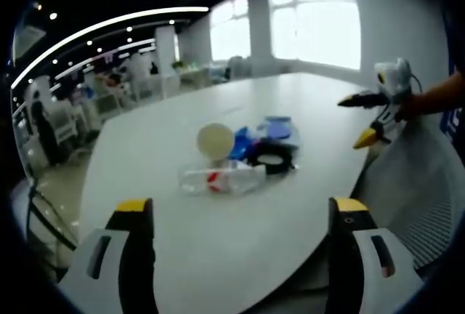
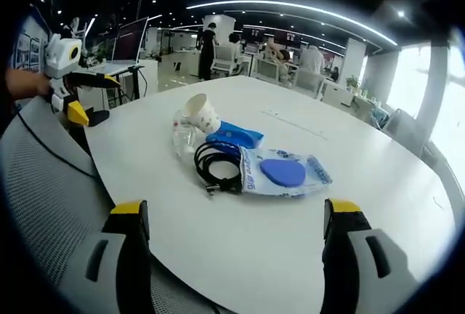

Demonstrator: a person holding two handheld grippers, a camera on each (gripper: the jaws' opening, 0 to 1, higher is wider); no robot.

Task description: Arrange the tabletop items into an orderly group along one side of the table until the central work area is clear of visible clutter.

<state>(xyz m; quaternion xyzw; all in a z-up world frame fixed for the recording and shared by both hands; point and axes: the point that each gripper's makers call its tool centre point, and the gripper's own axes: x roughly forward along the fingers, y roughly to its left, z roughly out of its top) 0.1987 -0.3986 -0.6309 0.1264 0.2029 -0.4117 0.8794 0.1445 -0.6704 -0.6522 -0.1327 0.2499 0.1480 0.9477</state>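
Both claws are wide open and hold nothing, the left claw [image 1: 240, 216] and the right claw [image 2: 236, 219]. On the big white bench [image 2: 378, 183] a tipped paper cup [image 2: 201, 113], a clear plastic bottle [image 1: 221, 179], a coiled black cable [image 2: 216, 163] and a flat blue packet [image 2: 285, 172] lie bunched together near the middle

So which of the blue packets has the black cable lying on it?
The larger clear-edged packet with the dark blue oval showing; the coiled cable overlaps its end. The smaller plain blue packet sits beside the paper cup, apparently clear of the cable.
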